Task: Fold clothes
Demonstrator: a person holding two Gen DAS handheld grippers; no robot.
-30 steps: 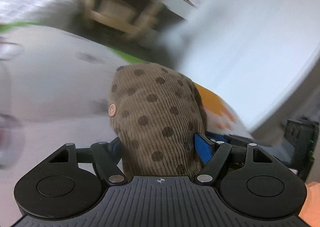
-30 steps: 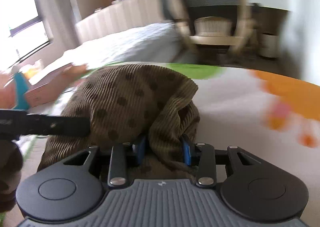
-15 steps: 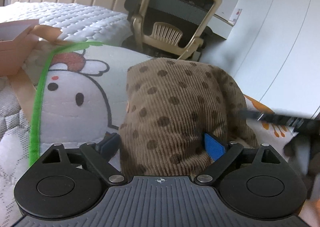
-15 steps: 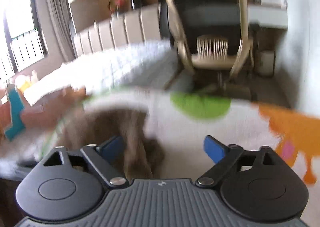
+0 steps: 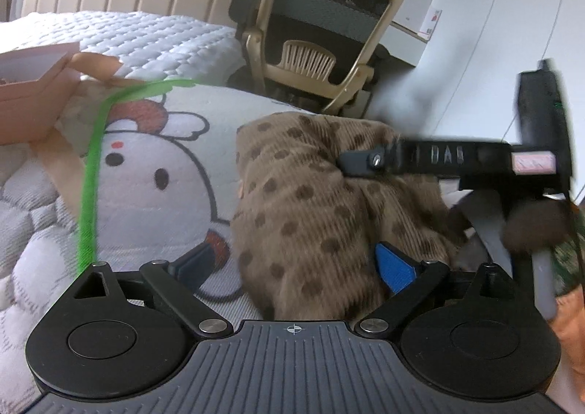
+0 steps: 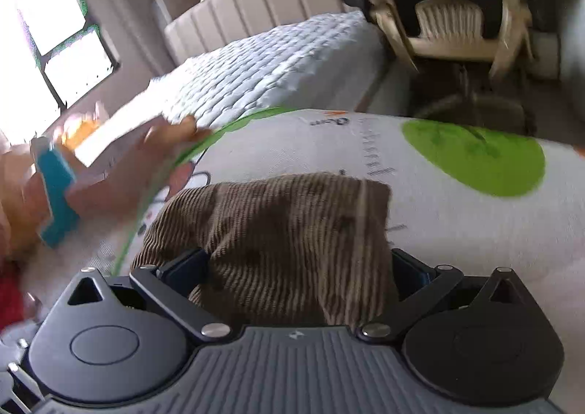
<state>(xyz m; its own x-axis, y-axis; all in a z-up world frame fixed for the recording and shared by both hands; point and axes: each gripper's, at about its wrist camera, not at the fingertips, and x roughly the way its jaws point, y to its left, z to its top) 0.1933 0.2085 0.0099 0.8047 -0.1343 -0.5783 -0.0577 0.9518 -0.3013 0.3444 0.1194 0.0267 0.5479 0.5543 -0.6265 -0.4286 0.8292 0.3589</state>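
I have both sets of jaws spread, the left gripper opening and the right gripper wide, with the brown dotted garment lying loose between each pair on the cartoon mat, so I should regrip an edge squarely.

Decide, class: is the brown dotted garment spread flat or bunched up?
Bunched: the brown dotted garment sits in a rumpled, doubled-over heap on the cartoon mat.

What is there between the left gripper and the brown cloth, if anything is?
Nothing visible. The brown cloth lies bunched on the mat, right between the left gripper fingers, whose jaws are opening. The right gripper reaches over the cloth from the right side, farther along, not in between.
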